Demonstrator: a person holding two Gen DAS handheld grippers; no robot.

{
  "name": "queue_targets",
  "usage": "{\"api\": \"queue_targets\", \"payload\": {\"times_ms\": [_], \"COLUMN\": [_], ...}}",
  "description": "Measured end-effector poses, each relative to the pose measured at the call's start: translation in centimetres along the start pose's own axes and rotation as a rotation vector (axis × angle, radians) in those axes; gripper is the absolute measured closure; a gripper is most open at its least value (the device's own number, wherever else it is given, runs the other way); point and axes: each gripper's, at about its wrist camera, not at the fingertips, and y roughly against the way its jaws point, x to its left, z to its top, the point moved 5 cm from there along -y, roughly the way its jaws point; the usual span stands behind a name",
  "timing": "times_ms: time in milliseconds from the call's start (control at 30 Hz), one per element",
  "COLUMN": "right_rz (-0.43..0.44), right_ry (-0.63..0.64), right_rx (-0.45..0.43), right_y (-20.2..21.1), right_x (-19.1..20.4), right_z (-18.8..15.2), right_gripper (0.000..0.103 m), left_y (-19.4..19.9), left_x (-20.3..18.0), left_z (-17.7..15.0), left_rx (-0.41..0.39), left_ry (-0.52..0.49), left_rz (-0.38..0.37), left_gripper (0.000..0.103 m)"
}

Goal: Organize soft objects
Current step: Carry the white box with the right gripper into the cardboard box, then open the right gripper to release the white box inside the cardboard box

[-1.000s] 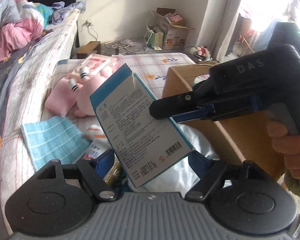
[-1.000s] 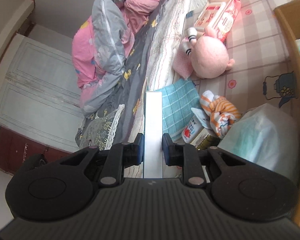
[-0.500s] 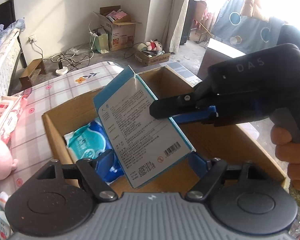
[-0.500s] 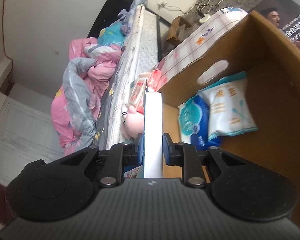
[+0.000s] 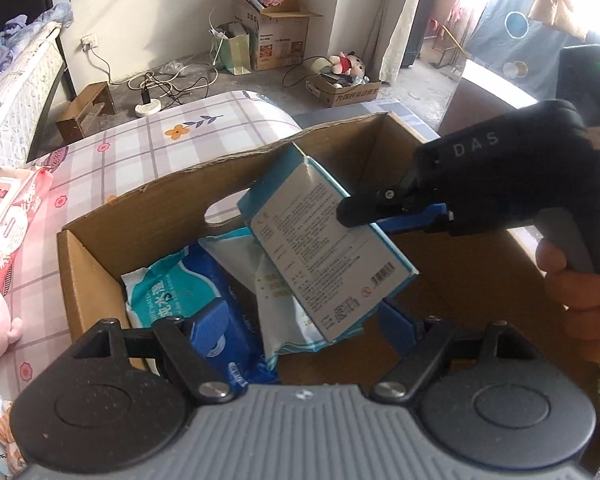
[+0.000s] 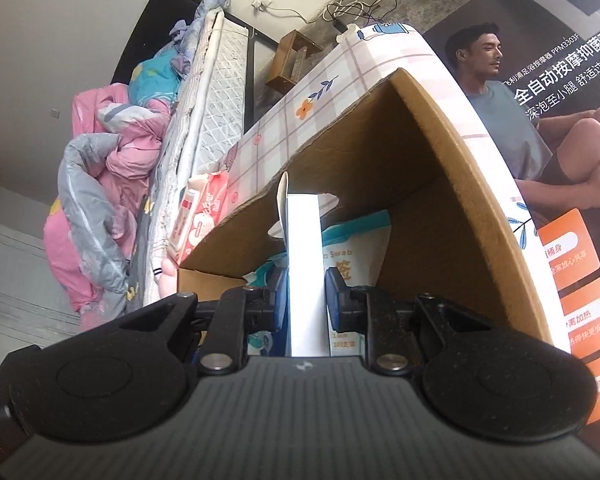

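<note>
While left claw [image 5: 300, 328] gapes, right claw [image 6: 306, 300] pinches box [image 6: 304, 276]

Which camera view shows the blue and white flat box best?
The left wrist view: the flat box shows its whole printed face, held over the cardboard box by the right gripper. The right wrist view shows only its narrow white edge.

Bare grey concrete floor [image 5: 284, 92]. Off-white wall [image 5: 160, 8] behind it, socket [image 5: 90, 41] low on it, cables [image 5: 168, 84] trailing below. Bed [image 6: 204, 92] left of socket, pink quilt [image 6: 100, 160] heaped on it. Open carton [image 5: 276, 32] against the wall, right of socket. Strong daylight through curtain [image 5: 404, 20] further right.
</note>
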Motion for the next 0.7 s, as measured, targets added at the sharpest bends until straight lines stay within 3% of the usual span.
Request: {"api": "queue_targets", "payload": {"times_ms": [367,700], "right_rz": [-0.233,-0.305], "right_ry": [0.202,0.270], "right_rx": [-0.098,-0.191], "right_y": [1.1,3.8], "right_x": [1.4,3.0], "right_z": [-0.1,-1.2], "right_gripper": [0.075,0.073], "left_y": [4.7,8.3], "left_x": [3.3,5.1], "left_z": [-1.0,-2.6], "left_rx": [-0.066,-0.119], "left_ry": [0.036,0.068], "left_rz": [0.035,0.039], "left_gripper": [0.020,0.019]}}
